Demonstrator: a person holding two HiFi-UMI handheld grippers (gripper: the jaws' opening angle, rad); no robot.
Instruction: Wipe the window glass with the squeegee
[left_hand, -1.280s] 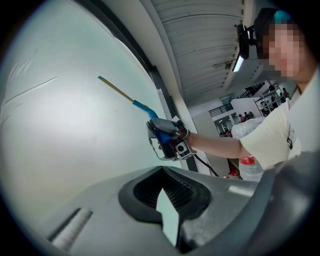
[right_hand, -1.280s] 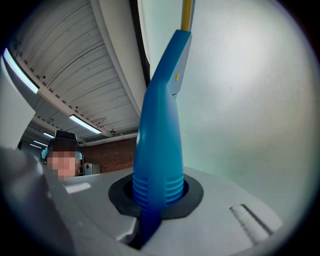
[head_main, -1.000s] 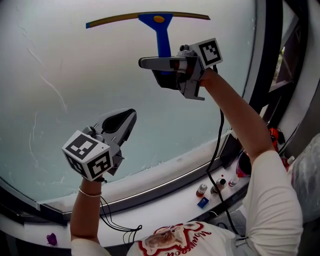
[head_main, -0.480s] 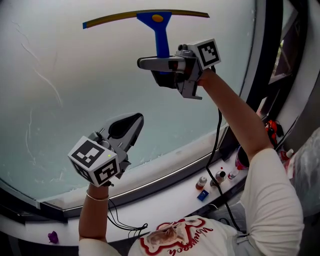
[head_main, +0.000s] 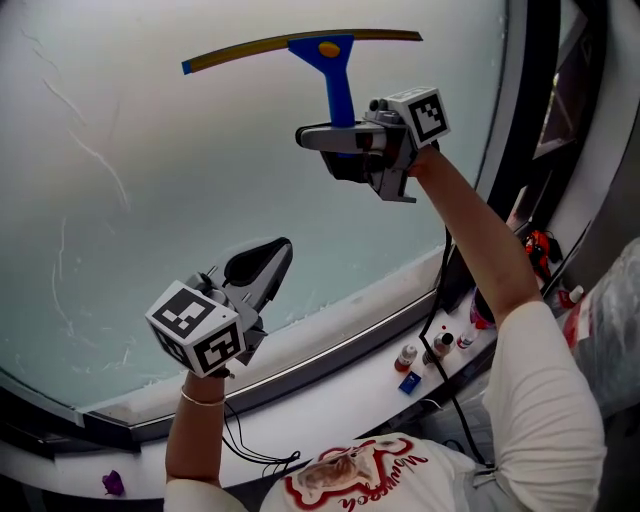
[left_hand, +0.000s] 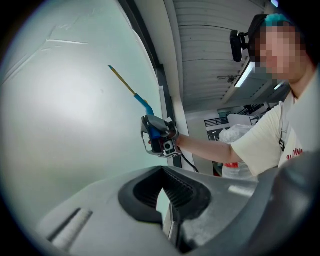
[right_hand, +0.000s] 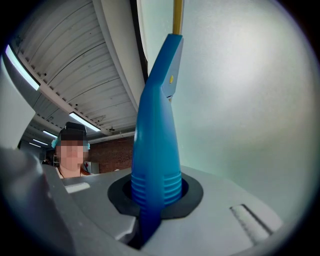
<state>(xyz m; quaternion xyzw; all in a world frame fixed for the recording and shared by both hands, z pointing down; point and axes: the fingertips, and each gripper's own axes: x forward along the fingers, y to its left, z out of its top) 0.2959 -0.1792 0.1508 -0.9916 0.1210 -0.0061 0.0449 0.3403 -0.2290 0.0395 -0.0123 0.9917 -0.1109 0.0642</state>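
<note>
A: Where is the squeegee (head_main: 335, 60) now?

B: High on the window glass (head_main: 180, 200), with its long blade almost level and seemingly against the pane. The right gripper (head_main: 338, 138) has its jaws clamped on the ribbed lower end of the blue handle.

A: And the left gripper (head_main: 262, 262)?

B: Its jaws are pressed together with nothing between them. It hangs lower, apart from the tool.

A: How will the tool handle?

B: I judge it light, with a stiff plastic handle and a soft rubber edge. The ribs should prevent slipping.

A: Is there room?

B: There is much free glass to the left and below. At the right the dark frame (head_main: 530, 120) is near the blade end. Small bottles (head_main: 420, 355) stand on the sill (head_main: 330, 345).
</note>
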